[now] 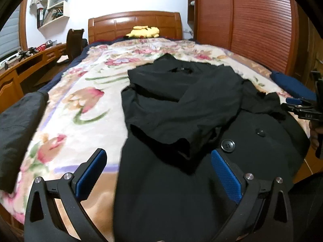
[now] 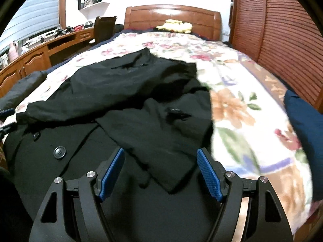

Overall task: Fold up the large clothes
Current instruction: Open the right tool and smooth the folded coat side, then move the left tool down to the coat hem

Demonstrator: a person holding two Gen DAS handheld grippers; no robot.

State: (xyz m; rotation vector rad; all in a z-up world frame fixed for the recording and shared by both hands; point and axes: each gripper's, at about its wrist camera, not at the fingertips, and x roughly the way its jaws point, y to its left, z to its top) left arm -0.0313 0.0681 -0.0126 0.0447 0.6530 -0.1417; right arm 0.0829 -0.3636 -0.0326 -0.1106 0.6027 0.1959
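A large black coat [image 1: 181, 111] with big round buttons [image 1: 228, 145] lies on the floral bedspread [image 1: 80, 104], its sleeves folded across its chest. It also shows in the right wrist view [image 2: 131, 100]. My left gripper [image 1: 159, 161] is open and empty, above the coat's lower left edge. My right gripper [image 2: 161, 161] is open and empty, above the folded sleeve's cuff near the coat's lower right. The right gripper also shows at the right edge of the left wrist view [image 1: 302, 109].
A second dark garment [image 1: 18, 125] lies at the bed's left edge. A yellow plush toy [image 1: 144, 31] sits by the wooden headboard [image 1: 135, 24]. A desk [image 1: 30, 64] and chair stand to the left, a slatted wardrobe [image 1: 262, 24] to the right. A blue pillow [image 2: 304, 117] lies at the bed's right side.
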